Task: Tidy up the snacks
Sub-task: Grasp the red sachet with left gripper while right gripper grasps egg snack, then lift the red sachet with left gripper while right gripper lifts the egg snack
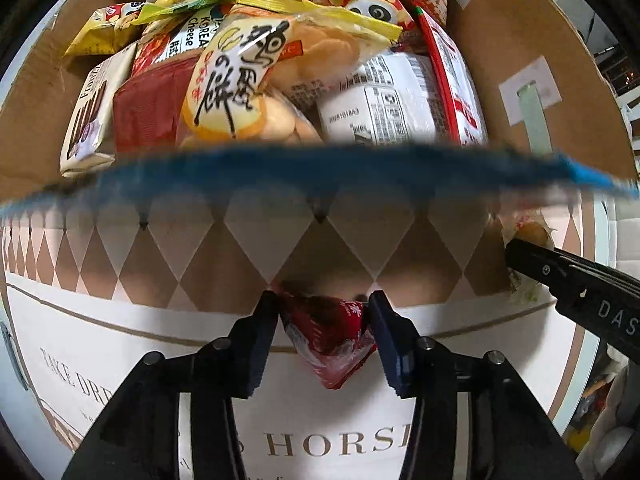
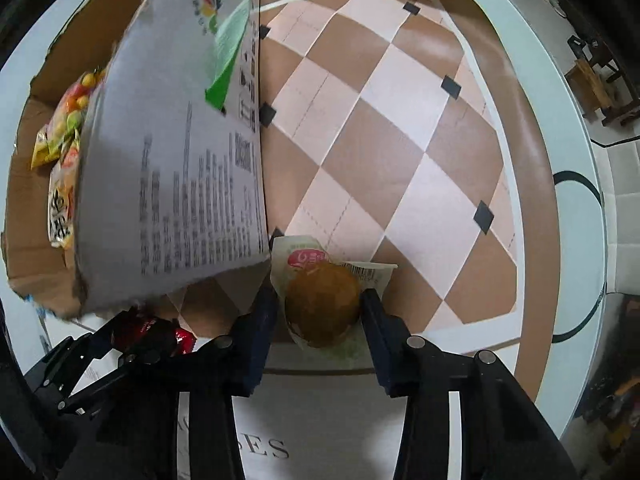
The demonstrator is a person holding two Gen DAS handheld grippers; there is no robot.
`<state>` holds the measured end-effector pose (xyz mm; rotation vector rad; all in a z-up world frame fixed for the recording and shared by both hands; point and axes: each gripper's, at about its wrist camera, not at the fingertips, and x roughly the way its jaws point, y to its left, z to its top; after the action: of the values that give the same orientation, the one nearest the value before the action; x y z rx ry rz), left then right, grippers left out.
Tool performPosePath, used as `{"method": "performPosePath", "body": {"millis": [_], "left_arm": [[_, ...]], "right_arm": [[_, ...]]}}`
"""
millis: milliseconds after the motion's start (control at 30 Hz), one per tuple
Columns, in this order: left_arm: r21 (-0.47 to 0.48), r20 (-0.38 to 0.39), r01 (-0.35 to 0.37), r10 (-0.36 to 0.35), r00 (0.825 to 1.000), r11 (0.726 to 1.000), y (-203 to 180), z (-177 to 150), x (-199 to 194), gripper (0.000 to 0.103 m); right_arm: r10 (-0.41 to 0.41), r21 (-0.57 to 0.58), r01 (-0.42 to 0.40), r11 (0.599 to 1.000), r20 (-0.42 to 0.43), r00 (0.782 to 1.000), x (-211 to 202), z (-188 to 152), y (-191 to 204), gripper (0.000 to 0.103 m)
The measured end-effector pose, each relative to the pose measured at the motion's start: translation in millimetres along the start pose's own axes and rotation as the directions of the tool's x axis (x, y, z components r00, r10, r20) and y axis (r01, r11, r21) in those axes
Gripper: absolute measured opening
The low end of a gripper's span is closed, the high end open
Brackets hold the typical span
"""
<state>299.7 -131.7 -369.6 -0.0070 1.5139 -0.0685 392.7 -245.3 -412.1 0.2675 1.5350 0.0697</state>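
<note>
Cardboard box [image 1: 500,92] holds snack packets [image 1: 248,80].

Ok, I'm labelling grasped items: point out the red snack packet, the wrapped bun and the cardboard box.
red snack packet [image 1: 326,338], left wrist view, middle of wrapper.
wrapped bun [image 2: 322,304], right wrist view, top of bun.
cardboard box [image 1: 516,40], left wrist view, inner right wall.

Left wrist view faces close into cardboard box [image 1: 520,60]; right wrist view beside it, over checkered mat [image 2: 400,140]; both share box.

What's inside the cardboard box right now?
The cardboard box holds a heap of snack packs: a yellow rice-cracker bag, a white pack, a brown-and-white carton. Lower layers and the floor are covered; a blue flap edge hides the near side.
</note>
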Motion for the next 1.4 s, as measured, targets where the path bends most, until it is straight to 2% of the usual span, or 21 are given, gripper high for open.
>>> {"method": "performPosePath", "body": {"millis": [167,300,400,600,833,933,1067,1100,1233,1400], "left_arm": [[0.014,-0.022,0.005,-0.005,1.000,1.000,1.2,-33.8,-3.2,0.042],[0.021,-0.044,0.012,-0.011,0.999,1.000,5.2,-58.6,-2.6,0.042],[0.022,-0.065,0.029,-0.027,0.997,0.999,6.3,-72.6,3.0,0.044],[0.005,-0.087,0.053,-0.052,0.995,0.999,7.1,-77.0,11.1,0.047],[0.011,-0.103,0.063,-0.061,0.993,0.998,3.2,-68.4,14.1,0.049],[-0.034,-0.124,0.143,-0.146,0.981,0.989,13.8,-60.7,19.2,0.055],[-0.155,-0.152,0.274,-0.298,0.943,0.949,42.0,-59.3,23.1,0.056],[-0.164,-0.153,0.279,-0.304,0.940,0.946,45.4,-59.7,23.2,0.056],[-0.133,-0.159,0.265,-0.285,0.945,0.955,42.9,-62.5,22.7,0.056],[-0.056,-0.180,0.196,-0.203,0.963,0.979,19.3,-59.1,27.9,0.056]], "right_arm": [[-0.005,-0.026,0.004,1.000,-0.037,0.999,6.3,-16.1,9.2,0.046],[0.001,-0.058,-0.007,0.998,-0.093,0.996,13.6,-43.2,17.2,0.046],[-0.005,-0.069,-0.002,0.998,-0.100,0.995,17.1,-58.9,21.9,0.046],[-0.008,-0.038,0.005,0.999,-0.095,0.995,21.8,-65.6,24.2,0.049],[-0.053,-0.059,0.048,0.997,-0.095,0.994,31.3,-76.7,27.0,0.054],[-0.055,-0.055,0.049,0.997,-0.100,0.993,36.6,-81.5,35.3,0.054],[-0.036,-0.055,0.030,0.998,-0.119,0.992,36.0,-77.2,35.6,0.058],[-0.027,-0.055,0.020,0.998,-0.124,0.992,35.4,-75.9,32.8,0.061],[-0.011,-0.054,0.004,0.999,-0.129,0.992,32.3,-76.8,30.8,0.065],[-0.037,-0.072,0.028,0.997,-0.131,0.991,35.6,-84.2,35.4,0.065]]}}
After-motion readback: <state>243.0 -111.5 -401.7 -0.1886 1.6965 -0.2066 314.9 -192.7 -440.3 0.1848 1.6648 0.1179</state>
